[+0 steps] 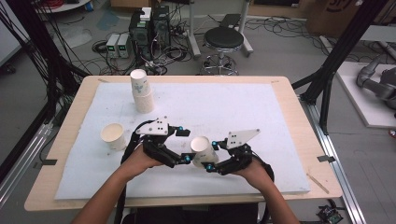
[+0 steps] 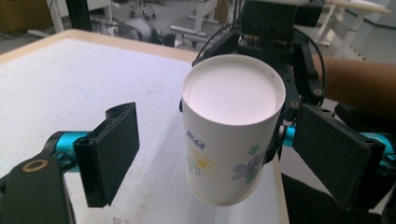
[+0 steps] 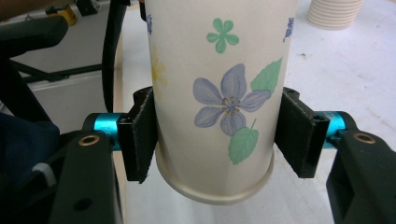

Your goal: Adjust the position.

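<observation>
Inverted flowered paper cup (image 1: 202, 150) clamped between the right gripper's (image 1: 211, 155) fingers (image 3: 140, 135) above the white surface (image 1: 243, 112), while the left gripper's (image 1: 186, 145) fingers (image 2: 109, 149) stand wide open, flanking without touching it.

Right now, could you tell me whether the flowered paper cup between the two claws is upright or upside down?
Upside down. The flowered paper cup shows its closed base on top in the left gripper view, and its rolled rim hangs lowest in the right gripper view, where the right claw clamps it.
</observation>
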A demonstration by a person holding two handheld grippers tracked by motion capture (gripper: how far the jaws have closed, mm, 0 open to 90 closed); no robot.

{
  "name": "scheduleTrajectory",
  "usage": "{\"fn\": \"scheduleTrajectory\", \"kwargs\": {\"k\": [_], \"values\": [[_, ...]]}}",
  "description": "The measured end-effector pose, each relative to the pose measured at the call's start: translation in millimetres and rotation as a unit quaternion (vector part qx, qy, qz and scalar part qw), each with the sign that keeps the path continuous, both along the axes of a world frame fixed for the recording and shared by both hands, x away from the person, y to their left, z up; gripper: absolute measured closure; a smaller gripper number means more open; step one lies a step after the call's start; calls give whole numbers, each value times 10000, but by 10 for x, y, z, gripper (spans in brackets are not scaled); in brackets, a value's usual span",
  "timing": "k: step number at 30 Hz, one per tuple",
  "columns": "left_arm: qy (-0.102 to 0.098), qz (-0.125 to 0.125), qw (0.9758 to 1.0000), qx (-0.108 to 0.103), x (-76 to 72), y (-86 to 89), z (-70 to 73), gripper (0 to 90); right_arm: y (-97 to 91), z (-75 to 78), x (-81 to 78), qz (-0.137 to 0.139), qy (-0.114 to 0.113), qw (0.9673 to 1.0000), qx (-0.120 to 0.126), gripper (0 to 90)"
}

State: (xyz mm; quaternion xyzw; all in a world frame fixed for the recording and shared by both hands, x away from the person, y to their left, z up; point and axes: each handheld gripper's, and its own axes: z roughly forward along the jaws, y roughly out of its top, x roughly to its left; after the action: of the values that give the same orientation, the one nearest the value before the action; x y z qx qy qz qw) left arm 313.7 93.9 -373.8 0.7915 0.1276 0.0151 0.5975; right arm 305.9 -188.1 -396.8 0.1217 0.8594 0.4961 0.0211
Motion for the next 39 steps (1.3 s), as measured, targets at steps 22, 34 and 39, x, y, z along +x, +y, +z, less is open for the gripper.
{"fn": "scheduleTrajectory", "kwargs": {"k": [22, 34, 39], "values": [[-55, -320, 9949, 951, 13, -62, 38, 152, 162, 131, 60, 324, -288, 9926, -1133, 368], [-48, -508, 9894, 1359, 29, -137, 9, 163, 321, 208, 61, 562, -456, 9768, -2017, 365], [-29, -580, 9876, 1461, 27, -168, -16, 190, 381, 217, 62, 655, -453, 9716, -2228, 365]]}}
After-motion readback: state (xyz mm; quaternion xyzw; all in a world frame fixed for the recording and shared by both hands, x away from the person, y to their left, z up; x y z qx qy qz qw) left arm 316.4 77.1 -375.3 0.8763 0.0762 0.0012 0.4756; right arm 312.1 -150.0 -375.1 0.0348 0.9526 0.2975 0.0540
